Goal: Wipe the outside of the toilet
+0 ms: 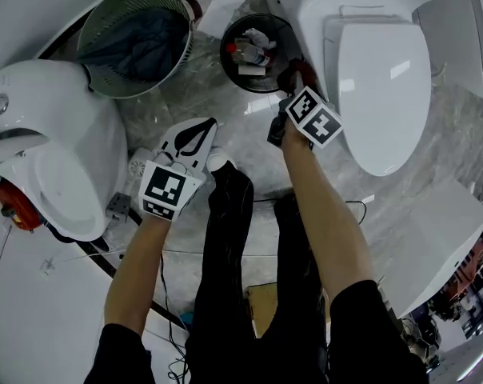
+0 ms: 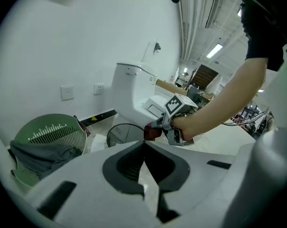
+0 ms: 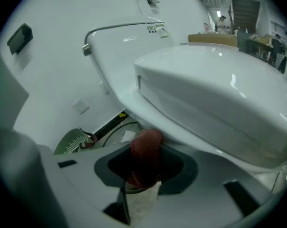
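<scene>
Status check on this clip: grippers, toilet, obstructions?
Left gripper shut, empty. Right gripper shut on red cloth, at toilet's outer side. Black bin close beside.

This is looking like a staged bathroom set inside a larger lab or workshop hall, not a home. Three white toilets are crowding one marble-patterned floor [image 1: 241,126]: a closed-lid toilet [image 1: 381,86], a second toilet [image 1: 57,158] and a third toilet [image 1: 433,246]. A cable [image 1: 349,206] is trailing between them. Beyond, strip lights [image 2: 214,50] are glowing over cardboard boxes [image 2: 169,87] and cluttered desks [image 3: 257,42].
</scene>
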`<state>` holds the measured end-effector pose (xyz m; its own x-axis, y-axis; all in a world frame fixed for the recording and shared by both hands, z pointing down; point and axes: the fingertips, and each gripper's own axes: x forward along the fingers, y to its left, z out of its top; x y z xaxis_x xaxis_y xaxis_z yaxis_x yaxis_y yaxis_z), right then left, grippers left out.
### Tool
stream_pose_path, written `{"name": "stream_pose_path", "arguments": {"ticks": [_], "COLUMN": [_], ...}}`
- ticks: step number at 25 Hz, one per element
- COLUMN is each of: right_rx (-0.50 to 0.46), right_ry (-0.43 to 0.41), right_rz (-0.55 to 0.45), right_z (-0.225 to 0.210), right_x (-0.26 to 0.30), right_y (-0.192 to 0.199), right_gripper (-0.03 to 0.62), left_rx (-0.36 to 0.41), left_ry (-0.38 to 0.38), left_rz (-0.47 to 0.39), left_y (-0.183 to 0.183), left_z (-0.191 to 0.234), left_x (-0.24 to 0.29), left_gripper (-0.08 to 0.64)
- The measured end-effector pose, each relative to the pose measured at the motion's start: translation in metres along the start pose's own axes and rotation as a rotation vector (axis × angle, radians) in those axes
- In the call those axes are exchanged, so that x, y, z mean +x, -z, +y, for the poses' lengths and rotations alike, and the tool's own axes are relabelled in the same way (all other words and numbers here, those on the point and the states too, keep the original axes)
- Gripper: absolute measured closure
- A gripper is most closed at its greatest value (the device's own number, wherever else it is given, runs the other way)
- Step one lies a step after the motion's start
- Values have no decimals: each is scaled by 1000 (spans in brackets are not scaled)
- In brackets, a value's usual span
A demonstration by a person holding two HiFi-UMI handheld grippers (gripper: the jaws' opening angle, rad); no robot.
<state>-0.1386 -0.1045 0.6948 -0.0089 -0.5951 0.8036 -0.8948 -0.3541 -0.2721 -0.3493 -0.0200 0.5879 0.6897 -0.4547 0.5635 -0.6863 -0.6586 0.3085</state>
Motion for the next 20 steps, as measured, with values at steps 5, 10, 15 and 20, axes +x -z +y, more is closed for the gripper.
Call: {"name": "stream_pose_path", "arguments": {"ticks": [5,10,15,20], "right_rx": [29,57,55,74], "right_ry": [36,49,51,45], "right_rz": [-4,2,7,25], "right_z": [-12,-33,-54,-76], "right_x": [-3,-13,-28,-42], "right_y": [8,17,30,45], "right_gripper": [471,472,472,472], "left_rx": [11,26,44,58], "left_ry": [11,28,43,54], "left_rz": [6,7,8,13], "left_y": [1,-4,-9,-10], "left_z": [1,-9,-24,-41], "left_x": [3,13,23,29], "left_gripper": [560,560,560,560]}}
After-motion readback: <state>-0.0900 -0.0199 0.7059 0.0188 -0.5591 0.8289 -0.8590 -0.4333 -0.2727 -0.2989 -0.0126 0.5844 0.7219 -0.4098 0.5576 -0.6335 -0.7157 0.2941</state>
